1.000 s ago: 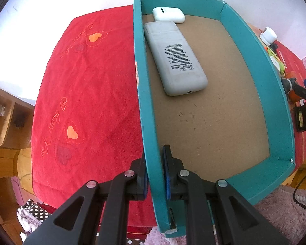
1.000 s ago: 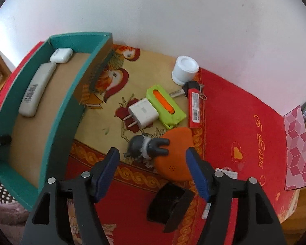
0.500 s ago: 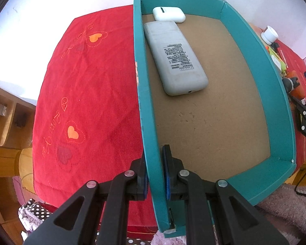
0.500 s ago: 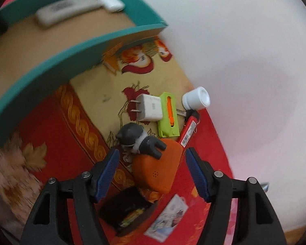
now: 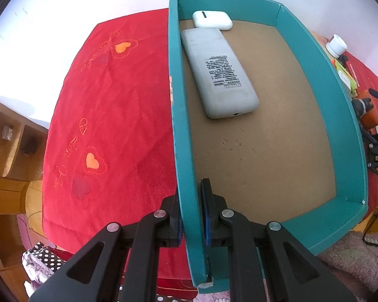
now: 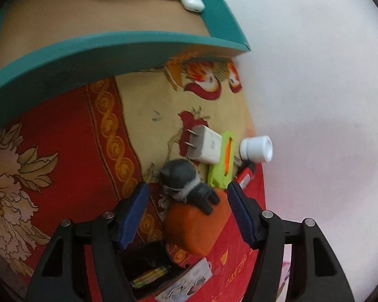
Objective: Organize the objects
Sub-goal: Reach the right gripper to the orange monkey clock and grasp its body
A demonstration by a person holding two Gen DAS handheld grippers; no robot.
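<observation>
My left gripper [image 5: 192,211] is shut on the left wall of a teal box [image 5: 179,115] that rests on a red cloth. Inside the box lie a grey remote [image 5: 218,71] and a white earbud case [image 5: 212,20], both at the far end. My right gripper [image 6: 187,207] hangs over a grey cat figure [image 6: 186,182] lying on an orange case [image 6: 196,226]. Its jaws are closing, with the figure and case between the pads and untouched. The teal box [image 6: 108,50] fills the top left of the right wrist view.
Beyond the cat figure lie a white charger plug [image 6: 205,147], a green and orange holder [image 6: 223,159], a white cap [image 6: 255,148] and a red item [image 6: 247,176]. A black case [image 6: 148,269] and a card [image 6: 186,283] lie nearer. A wooden shelf [image 5: 10,136] stands left.
The right gripper has rolled strongly and sunk toward the cat figure and orange case, so the teal box swung to the top of its view. The left gripper kept its grip on the box wall.
</observation>
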